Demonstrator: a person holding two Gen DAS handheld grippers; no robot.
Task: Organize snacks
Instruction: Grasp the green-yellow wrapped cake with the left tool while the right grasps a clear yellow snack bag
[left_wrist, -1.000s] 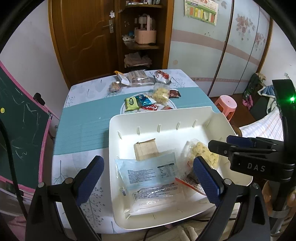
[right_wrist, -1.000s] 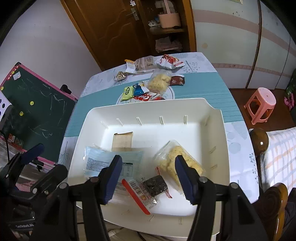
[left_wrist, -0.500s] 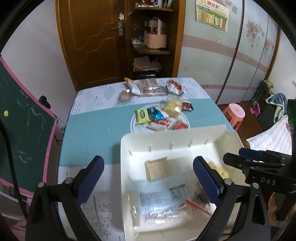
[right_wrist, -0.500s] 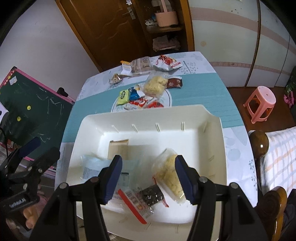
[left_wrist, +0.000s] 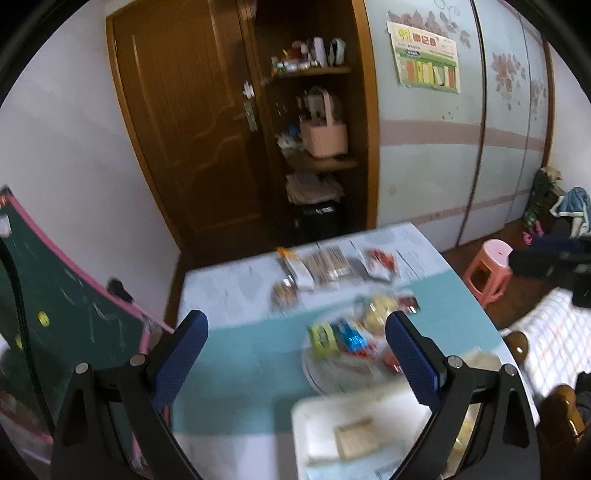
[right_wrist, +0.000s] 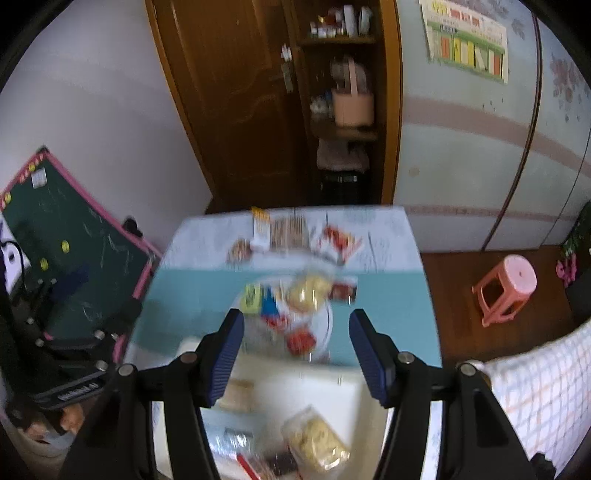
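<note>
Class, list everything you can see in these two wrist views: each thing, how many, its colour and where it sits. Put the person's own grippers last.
Table: one, teal band with pale patterned ends, centre.
Tray: one, white, near edge of the table, holding snack packets.
Plate: one, white, mid-table, heaped with snack packets.
Loose packets: several, mixed colours, far end; blurred.
Chalkboard: one, green, pink frame, left.
Stool: one, pink, floor right.
Door: one, brown, behind.
Basket: one, pink, on a shelf.
Left gripper: open, empty.
Right gripper: open, empty.

Blurred snack packets (right_wrist: 295, 295) heaped on round plate (right_wrist: 327, 321), more inside white tray (right_wrist: 351, 402) nearer
</note>
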